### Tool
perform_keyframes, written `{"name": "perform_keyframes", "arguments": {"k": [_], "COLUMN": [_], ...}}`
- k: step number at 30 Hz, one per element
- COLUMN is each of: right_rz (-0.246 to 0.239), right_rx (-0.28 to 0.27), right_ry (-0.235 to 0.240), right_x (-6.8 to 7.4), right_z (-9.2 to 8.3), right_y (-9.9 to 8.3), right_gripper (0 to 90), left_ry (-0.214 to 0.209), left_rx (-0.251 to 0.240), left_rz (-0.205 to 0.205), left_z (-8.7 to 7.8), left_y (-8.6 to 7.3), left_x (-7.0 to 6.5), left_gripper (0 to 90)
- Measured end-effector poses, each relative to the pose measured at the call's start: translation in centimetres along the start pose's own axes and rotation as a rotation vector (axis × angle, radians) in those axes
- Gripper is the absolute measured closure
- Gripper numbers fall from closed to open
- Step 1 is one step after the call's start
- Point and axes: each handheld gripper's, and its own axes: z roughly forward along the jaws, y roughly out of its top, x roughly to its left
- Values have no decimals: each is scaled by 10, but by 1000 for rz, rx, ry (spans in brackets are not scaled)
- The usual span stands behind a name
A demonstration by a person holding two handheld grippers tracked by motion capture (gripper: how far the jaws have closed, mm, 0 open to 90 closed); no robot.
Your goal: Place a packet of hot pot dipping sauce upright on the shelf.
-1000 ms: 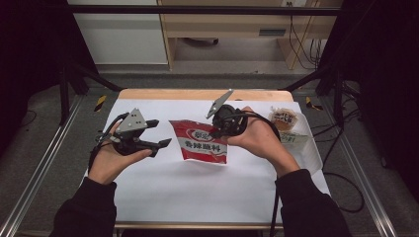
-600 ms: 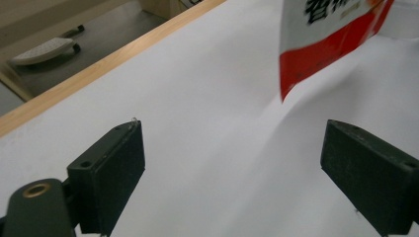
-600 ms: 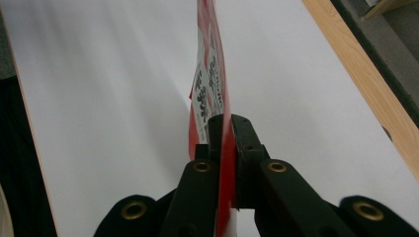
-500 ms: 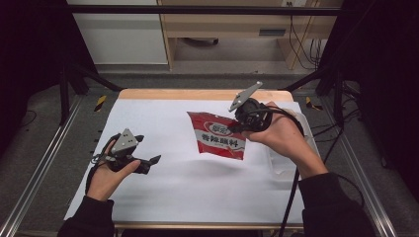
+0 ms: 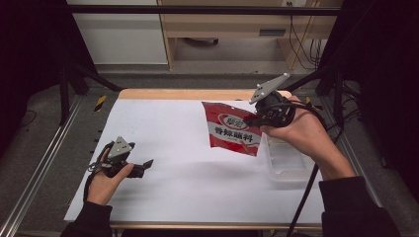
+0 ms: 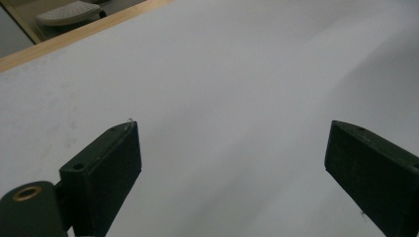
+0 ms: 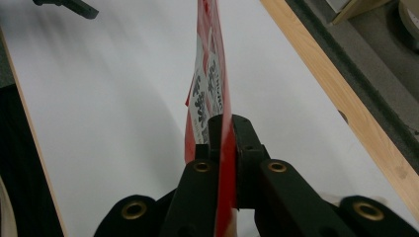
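Since the earlier frame, the left gripper (image 5: 146, 163) has dropped toward 7 o'clock, jaws just opening.

High view: right gripper (image 5: 250, 118) lifts the red packet (image 5: 232, 129) at 2 o'clock, above the table (image 5: 173, 123), beside a clear tray (image 5: 289, 165).

Left gripper view: jaws wide, empty.

Right gripper view: jaws clamp the packet's edge.

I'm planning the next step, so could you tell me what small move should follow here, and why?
Probably carry the red packet over the clear container and lower it: the right gripper pinches its edge above the table, with the container just below that hand, while the left gripper rests open and empty.
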Motion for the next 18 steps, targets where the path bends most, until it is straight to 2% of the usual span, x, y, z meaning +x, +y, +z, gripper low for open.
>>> {"name": "perform_keyframes", "arguments": {"k": [11,18], "right_rz": [14,28], "right_rx": [-6,-1], "right_ry": [-22,-37], "right_x": [-4,-11], "right_z": [-20,-31], "right_y": [-10,-23], "right_gripper": [896,896], "left_ry": [17,11], "left_rx": [0,7], "left_rz": [-17,-7], "left_z": [-2,0], "left_y": [-9,-10], "left_x": [3,2], "left_gripper": [72,73]}}
